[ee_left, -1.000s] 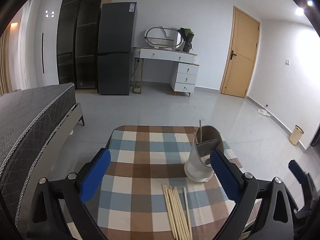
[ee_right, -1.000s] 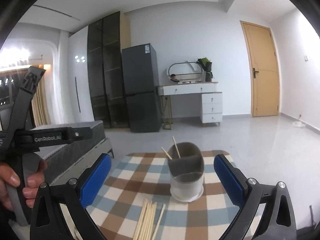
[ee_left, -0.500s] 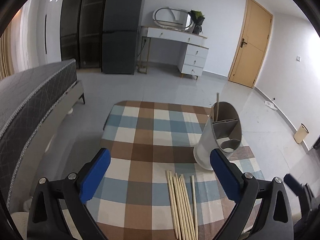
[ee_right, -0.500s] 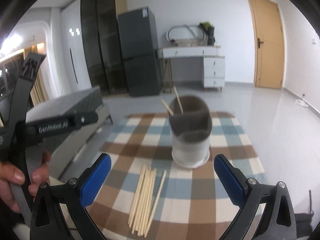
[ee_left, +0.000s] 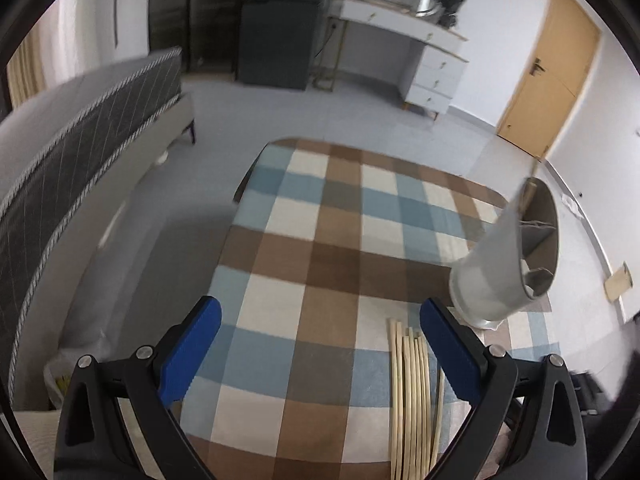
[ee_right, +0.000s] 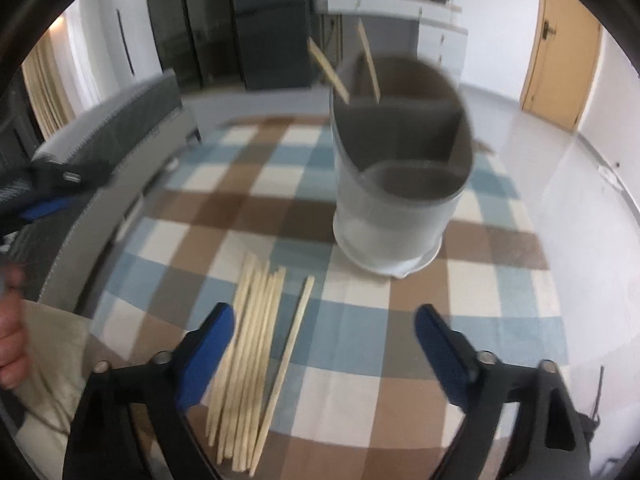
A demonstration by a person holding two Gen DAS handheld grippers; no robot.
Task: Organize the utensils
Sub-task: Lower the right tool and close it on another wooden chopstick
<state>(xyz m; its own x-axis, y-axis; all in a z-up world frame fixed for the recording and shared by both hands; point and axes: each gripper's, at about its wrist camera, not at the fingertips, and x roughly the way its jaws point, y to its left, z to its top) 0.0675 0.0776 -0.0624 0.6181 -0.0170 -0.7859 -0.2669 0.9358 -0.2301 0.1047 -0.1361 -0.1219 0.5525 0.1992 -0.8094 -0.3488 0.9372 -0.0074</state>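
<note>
A bundle of several wooden chopsticks (ee_right: 256, 332) lies flat on the checked tablecloth (ee_right: 280, 208), with one single chopstick (ee_right: 286, 364) apart on its right. Behind them stands a grey divided utensil holder (ee_right: 396, 184) with two chopsticks (ee_right: 370, 66) leaning in its back compartment. My right gripper (ee_right: 322, 334) hovers over the near ends of the loose chopsticks; its jaws are closing, the single stick lies below the gap and nothing is gripped. My left gripper (ee_left: 320, 324) is open over bare cloth, with the chopsticks (ee_left: 410, 392) under its right finger and the holder (ee_left: 504, 264) farther right.
The small table has free cloth left of the chopsticks. A grey bed (ee_left: 80, 128) lies close on the left. A dark fridge (ee_left: 276, 24), a white dresser (ee_left: 432, 60) and a wooden door (ee_left: 548, 80) line the far wall. A hand (ee_right: 12, 344) grips the other tool.
Both grippers have sunk toward the table and tilted downward. The holder and chopsticks now look larger and closer. The right gripper's fingers stand a little nearer together than before.
</note>
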